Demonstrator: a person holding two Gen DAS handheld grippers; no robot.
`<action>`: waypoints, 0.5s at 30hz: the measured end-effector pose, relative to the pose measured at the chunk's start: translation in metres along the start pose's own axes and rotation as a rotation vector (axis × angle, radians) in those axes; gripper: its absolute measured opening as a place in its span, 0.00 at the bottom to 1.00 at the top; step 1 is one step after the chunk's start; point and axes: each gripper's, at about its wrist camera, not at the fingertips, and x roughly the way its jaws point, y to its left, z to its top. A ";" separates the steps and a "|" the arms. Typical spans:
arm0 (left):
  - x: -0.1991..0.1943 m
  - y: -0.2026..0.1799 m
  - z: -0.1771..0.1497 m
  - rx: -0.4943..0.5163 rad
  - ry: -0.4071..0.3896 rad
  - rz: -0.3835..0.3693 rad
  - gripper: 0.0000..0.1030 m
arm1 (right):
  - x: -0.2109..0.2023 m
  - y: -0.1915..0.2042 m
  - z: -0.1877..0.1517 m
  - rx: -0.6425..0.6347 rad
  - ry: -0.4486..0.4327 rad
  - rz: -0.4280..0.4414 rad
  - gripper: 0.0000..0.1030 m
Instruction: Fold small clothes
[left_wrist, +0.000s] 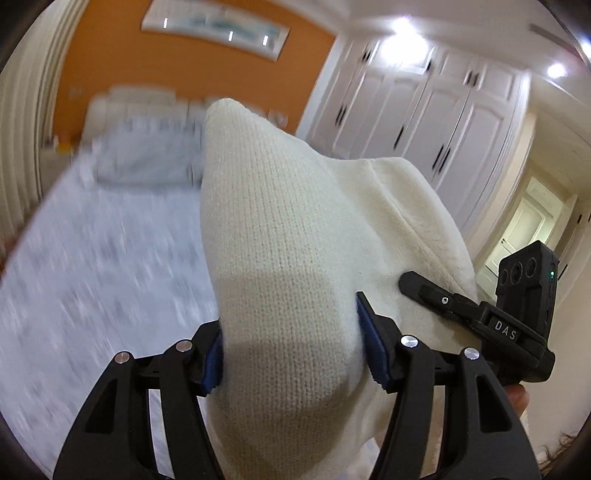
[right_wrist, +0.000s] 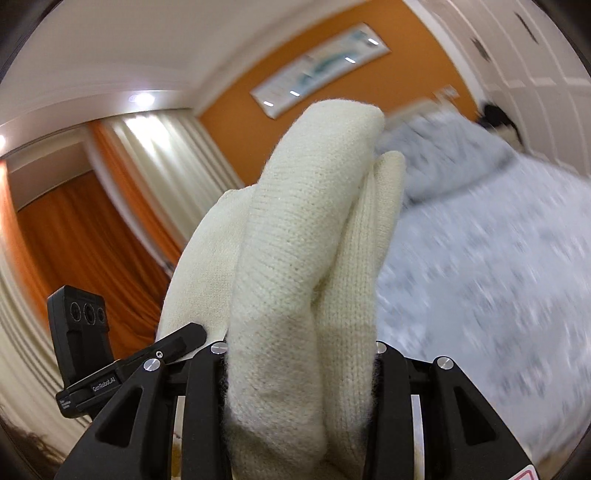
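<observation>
A cream knitted garment (left_wrist: 288, 236) is held up in the air above the bed. My left gripper (left_wrist: 295, 350) is shut on a thick bunch of it, which rises between the blue pads (left_wrist: 373, 343) and fills the middle of the left wrist view. My right gripper (right_wrist: 299, 354) is shut on another bunched part of the same garment (right_wrist: 295, 236), which stands up in folds between its black fingers. The right gripper (left_wrist: 436, 295) also shows at the right of the left wrist view, against the cloth. The left gripper (right_wrist: 184, 339) shows at the lower left of the right wrist view.
A bed with a pale grey-white cover (left_wrist: 103, 258) lies below, blurred by motion, with a pillow (left_wrist: 147, 155) at its head. An orange wall (left_wrist: 184, 74), white wardrobe doors (left_wrist: 424, 122) and curtains (right_wrist: 155, 177) surround it. The bed also shows in the right wrist view (right_wrist: 480, 266).
</observation>
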 end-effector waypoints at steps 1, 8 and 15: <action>-0.009 0.004 0.009 0.011 -0.031 0.006 0.58 | 0.006 0.012 0.008 -0.018 -0.016 0.022 0.33; -0.058 0.047 0.057 0.088 -0.225 0.078 0.59 | 0.067 0.065 0.043 -0.101 -0.057 0.153 0.34; -0.013 0.141 0.025 -0.048 -0.113 0.163 0.61 | 0.200 0.019 -0.017 0.028 0.168 0.126 0.37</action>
